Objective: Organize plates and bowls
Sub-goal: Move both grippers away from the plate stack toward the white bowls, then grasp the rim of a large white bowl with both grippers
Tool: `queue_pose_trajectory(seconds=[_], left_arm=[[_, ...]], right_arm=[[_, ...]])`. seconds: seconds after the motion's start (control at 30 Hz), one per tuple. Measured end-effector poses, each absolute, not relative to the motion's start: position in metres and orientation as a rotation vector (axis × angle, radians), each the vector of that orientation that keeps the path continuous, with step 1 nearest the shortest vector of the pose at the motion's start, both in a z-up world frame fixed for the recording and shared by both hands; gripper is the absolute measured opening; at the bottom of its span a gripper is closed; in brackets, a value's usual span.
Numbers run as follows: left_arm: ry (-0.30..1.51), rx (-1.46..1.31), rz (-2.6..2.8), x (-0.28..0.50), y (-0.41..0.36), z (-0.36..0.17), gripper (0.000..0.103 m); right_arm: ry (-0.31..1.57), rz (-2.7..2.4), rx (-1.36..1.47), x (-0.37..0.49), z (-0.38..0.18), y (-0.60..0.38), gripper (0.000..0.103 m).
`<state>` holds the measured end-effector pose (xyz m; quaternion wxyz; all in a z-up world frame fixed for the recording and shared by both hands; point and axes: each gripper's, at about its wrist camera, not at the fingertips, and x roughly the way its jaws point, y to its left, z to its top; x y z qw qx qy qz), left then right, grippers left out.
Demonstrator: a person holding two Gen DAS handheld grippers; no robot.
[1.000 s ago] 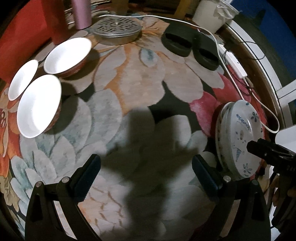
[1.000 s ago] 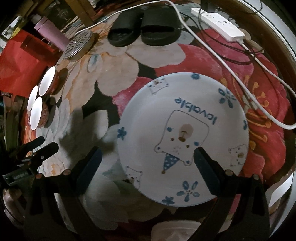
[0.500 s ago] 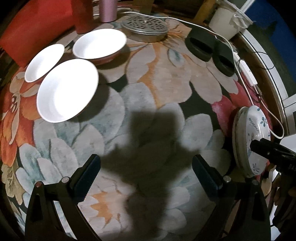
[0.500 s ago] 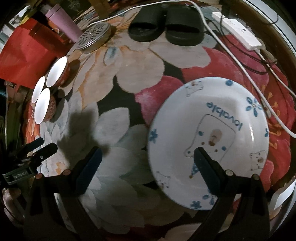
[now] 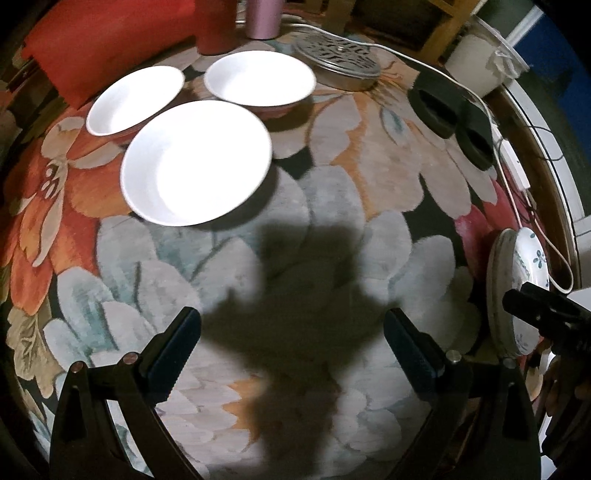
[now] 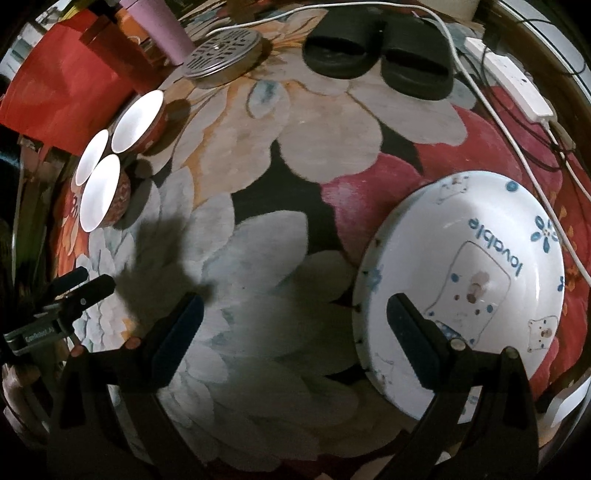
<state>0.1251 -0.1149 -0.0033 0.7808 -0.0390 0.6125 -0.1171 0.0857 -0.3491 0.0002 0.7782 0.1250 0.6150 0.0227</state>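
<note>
Both grippers hang over a flowered rug (image 5: 369, 177) with their jaws spread wide and nothing between them. The left gripper (image 5: 291, 343) is above pale grey petals, its own shadow falling on the rug just ahead of its fingertips. The right gripper (image 6: 295, 332) sits above the rug's near right part; its right finger (image 6: 417, 343) overlaps the near rim of the plate stack (image 6: 465, 288), though whether it touches the plate cannot be told.

That stack lies near the rug's right edge; the top plate is white with blue flowers, small bears and the word "lovable". At least one more plate shows under it in the left wrist view.

Farther on, toward the rug's far left corner, three white bowls with reddish outsides sit close together: the near bowl (image 5: 195, 162) is closest to the left gripper, the left bowl (image 5: 135, 99) and the far bowl (image 5: 258, 79) stand just behind it.

Beyond them lie a round metal grate (image 5: 338, 61), a pair of black slippers (image 6: 376, 66) near the far right edge, and a white power strip (image 6: 513, 88) with its cable running along the right side. A pink cup (image 5: 262, 18) and a red bag (image 6: 62, 92) stand at the far left.
</note>
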Motion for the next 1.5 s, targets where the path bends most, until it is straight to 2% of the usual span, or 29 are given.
queue_pose_trajectory(seconds=[0.5, 0.7, 0.83, 1.1, 1.13, 1.17, 1.2, 1.23, 1.27, 1.3, 1.33, 1.37, 1.4, 1.5], left_arm=[[1.324, -0.163, -0.180, 0.133, -0.066, -0.008, 0.099], [1.312, -0.215, -0.146, 0.138, -0.042, -0.009, 0.099], [1.305, -0.228, -0.136, 0.145, -0.029, -0.011, 0.099], [1.252, -0.230, -0.108, 0.174, -0.010, -0.007, 0.099], [1.244, -0.237, -0.102, 0.179, -0.008, -0.006, 0.099], [1.236, -0.244, -0.097, 0.182, -0.007, -0.006, 0.098], [1.227, -0.250, -0.095, 0.186, -0.006, -0.005, 0.097], [1.221, -0.251, -0.095, 0.191, -0.007, -0.006, 0.094], [1.220, -0.251, -0.095, 0.195, -0.008, -0.007, 0.086], [1.225, -0.252, -0.097, 0.199, -0.008, -0.010, 0.082], [1.234, -0.258, -0.092, 0.203, -0.009, -0.013, 0.081], [1.238, -0.270, -0.086, 0.206, -0.008, -0.016, 0.072], [1.244, -0.280, -0.081, 0.209, -0.008, -0.019, 0.058], [1.261, -0.290, -0.075, 0.216, -0.012, -0.028, 0.039]], right_arm=[[1.368, 0.163, 0.216, 0.105, -0.002, -0.308, 0.100], [1.432, 0.271, 0.120, 0.128, -0.002, -0.278, 0.100], [1.404, 0.326, 0.052, 0.154, 0.005, -0.253, 0.100], [1.371, 0.375, 0.209, 0.200, -0.015, -0.212, 0.098], [1.371, 0.383, 0.240, 0.205, -0.019, -0.208, 0.097], [1.370, 0.387, 0.256, 0.208, -0.022, -0.204, 0.092], [1.370, 0.391, 0.266, 0.211, -0.024, -0.201, 0.083], [1.370, 0.394, 0.271, 0.213, -0.025, -0.198, 0.080], [1.371, 0.399, 0.279, 0.217, -0.028, -0.194, 0.076], [1.376, 0.407, 0.291, 0.221, -0.031, -0.190, 0.073], [1.382, 0.411, 0.305, 0.224, -0.034, -0.187, 0.072], [1.390, 0.416, 0.320, 0.228, -0.037, -0.185, 0.069], [1.398, 0.418, 0.335, 0.232, -0.039, -0.182, 0.065], [1.415, 0.416, 0.377, 0.241, -0.047, -0.174, 0.053]])
